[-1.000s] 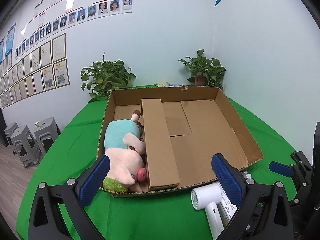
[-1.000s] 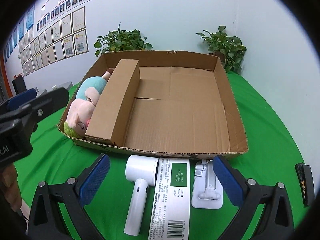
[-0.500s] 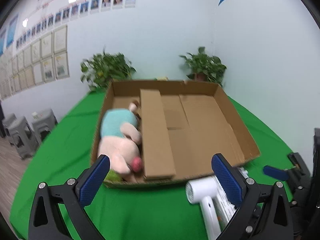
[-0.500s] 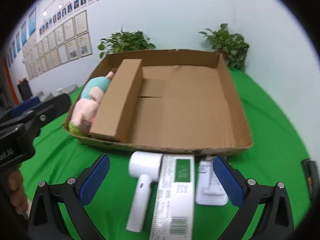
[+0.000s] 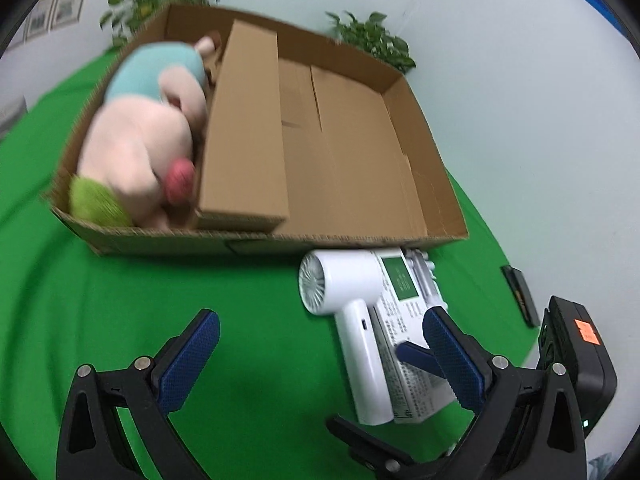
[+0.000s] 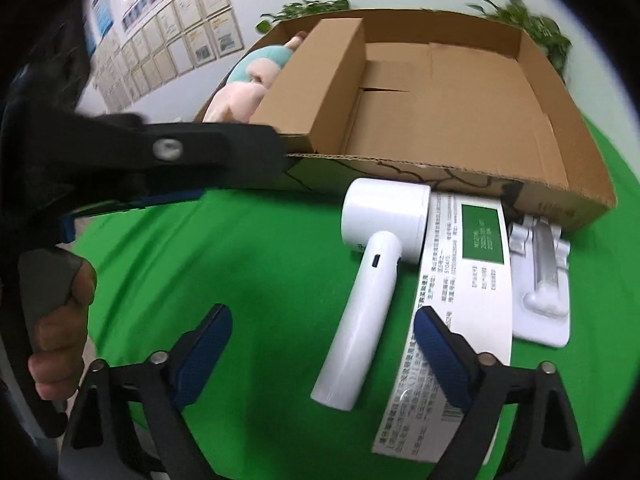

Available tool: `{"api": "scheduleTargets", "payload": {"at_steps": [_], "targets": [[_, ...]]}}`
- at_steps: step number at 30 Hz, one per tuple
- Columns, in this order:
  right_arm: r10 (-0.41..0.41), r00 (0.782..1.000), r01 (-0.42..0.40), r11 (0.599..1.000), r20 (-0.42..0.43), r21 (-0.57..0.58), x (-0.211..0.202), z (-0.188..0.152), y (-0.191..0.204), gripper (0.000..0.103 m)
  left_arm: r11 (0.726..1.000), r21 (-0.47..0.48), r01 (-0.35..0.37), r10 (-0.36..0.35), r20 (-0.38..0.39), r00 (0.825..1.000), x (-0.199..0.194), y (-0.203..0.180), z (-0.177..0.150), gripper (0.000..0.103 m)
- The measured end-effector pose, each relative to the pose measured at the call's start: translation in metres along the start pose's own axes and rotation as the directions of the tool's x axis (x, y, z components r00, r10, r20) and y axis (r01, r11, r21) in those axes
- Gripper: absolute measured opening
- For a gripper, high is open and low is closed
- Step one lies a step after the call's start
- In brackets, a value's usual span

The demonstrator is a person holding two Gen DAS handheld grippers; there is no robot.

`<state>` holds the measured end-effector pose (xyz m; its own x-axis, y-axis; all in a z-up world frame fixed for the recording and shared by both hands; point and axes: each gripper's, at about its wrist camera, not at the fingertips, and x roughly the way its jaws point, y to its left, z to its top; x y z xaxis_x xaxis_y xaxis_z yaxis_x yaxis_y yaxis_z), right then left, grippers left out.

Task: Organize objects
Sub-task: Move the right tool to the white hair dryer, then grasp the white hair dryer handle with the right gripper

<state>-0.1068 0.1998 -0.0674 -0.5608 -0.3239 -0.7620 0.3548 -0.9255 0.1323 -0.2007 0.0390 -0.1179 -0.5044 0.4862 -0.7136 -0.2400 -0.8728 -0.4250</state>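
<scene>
A white hair dryer (image 5: 352, 312) (image 6: 372, 264) lies on the green tablecloth in front of a shallow cardboard tray (image 5: 360, 236) (image 6: 520, 188). A long white labelled box (image 5: 404, 320) (image 6: 460, 320) lies beside it, then a white holder (image 6: 540, 280). In the tray lie a plush pig (image 5: 140, 136) (image 6: 248, 80) and a long cardboard box (image 5: 248, 128) (image 6: 320, 72). My left gripper (image 5: 320, 356) is open and empty above the cloth, left of the dryer handle. My right gripper (image 6: 324, 356) is open and empty, its fingers astride the dryer handle's near end.
A small dark object (image 5: 520, 296) lies on the cloth at the right. Potted plants (image 5: 376, 40) stand behind the tray against the wall. The left gripper's body (image 6: 160, 152) crosses the right wrist view at the left.
Both grippers have dropped and moved forward toward the hair dryer. The right one now has the dryer handle between its fingers. Nothing was grasped.
</scene>
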Motion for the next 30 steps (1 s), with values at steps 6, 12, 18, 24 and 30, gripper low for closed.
{"api": "scheduleTargets", "payload": {"at_steps": [6, 12, 18, 24, 30], "targets": [[-0.055, 0.998, 0.054, 0.998, -0.043, -0.031, 0.013, -0.003, 0.005, 0.057, 0.997, -0.059, 0.046, -0.05, -0.065, 0.997, 0.019, 0.014, -0.008, 0.098], [0.031, 0.997, -0.034, 0.998, -0.064, -0.048, 0.009, -0.012, 0.015, 0.038, 0.991, -0.058, 0.119, -0.124, -0.1, 0.987, 0.025, 0.015, -0.017, 0.096], [0.065, 0.994, -0.065, 0.998, -0.091, 0.001, 0.005, -0.02, 0.016, 0.056, 0.979, -0.078, 0.187, -0.198, -0.17, 0.965, 0.043, 0.011, -0.028, 0.087], [0.045, 0.993, -0.045, 0.999, -0.106, 0.004, 0.006, -0.023, 0.019, 0.057, 0.967, -0.117, 0.228, -0.249, -0.215, 0.944, 0.063, 0.01, -0.029, 0.071], [0.019, 0.994, -0.021, 1.0, -0.111, -0.017, 0.003, -0.027, 0.026, 0.051, 0.962, -0.131, 0.238, -0.264, -0.24, 0.934, 0.073, 0.008, -0.032, 0.059]]}}
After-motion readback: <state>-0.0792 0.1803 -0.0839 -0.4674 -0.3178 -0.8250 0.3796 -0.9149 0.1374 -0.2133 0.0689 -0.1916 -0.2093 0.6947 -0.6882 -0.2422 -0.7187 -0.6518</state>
